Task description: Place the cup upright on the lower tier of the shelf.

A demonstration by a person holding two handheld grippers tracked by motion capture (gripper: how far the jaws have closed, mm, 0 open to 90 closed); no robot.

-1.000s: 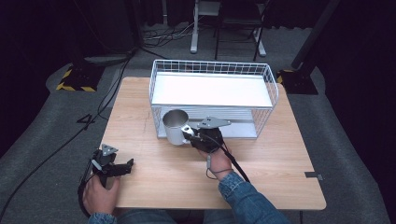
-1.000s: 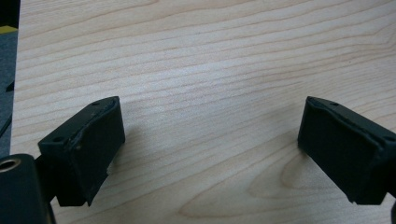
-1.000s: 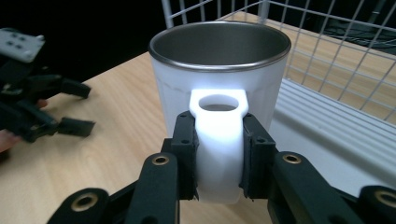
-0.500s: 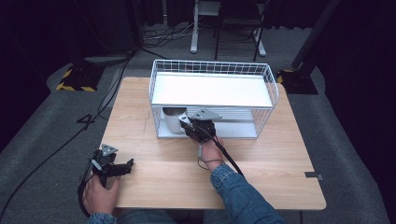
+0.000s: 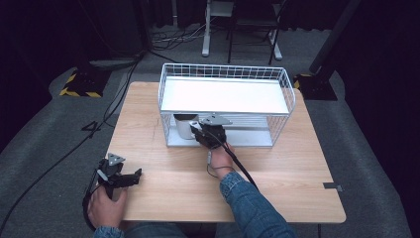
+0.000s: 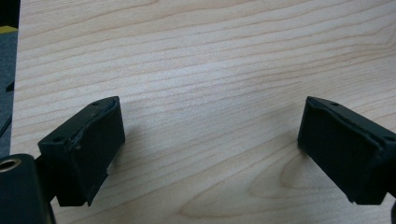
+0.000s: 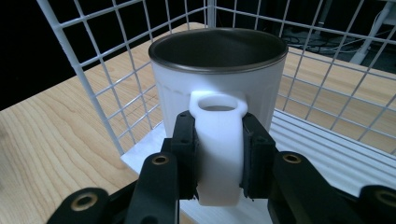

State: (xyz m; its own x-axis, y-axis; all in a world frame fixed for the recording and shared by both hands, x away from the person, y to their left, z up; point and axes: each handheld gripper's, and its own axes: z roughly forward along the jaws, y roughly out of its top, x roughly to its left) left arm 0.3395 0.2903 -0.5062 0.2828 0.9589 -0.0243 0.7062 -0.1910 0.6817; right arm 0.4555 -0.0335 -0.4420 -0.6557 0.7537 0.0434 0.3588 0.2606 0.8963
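A white mug (image 7: 217, 79) with a dark inside stands upright on the lower shelf of the white wire rack (image 5: 225, 72), at its left end (image 5: 184, 125). My right gripper (image 7: 218, 161) is shut on the mug's handle (image 7: 218, 144), one jaw on each side; from the high view it (image 5: 207, 133) reaches into the rack's front opening. My left gripper (image 5: 130, 177) rests near the table's front left corner, open, its jaws wide apart over bare wood (image 6: 210, 140).
The rack has a flat white upper shelf (image 5: 225, 96) and wire walls close around the mug (image 7: 107, 88). The wooden table (image 5: 163, 163) spreads in front of the rack. Cables and stand legs lie on the floor behind.
My right gripper carried the mug from in front of the rack into its lower shelf and set it upright at the left end. The left gripper has stayed put.
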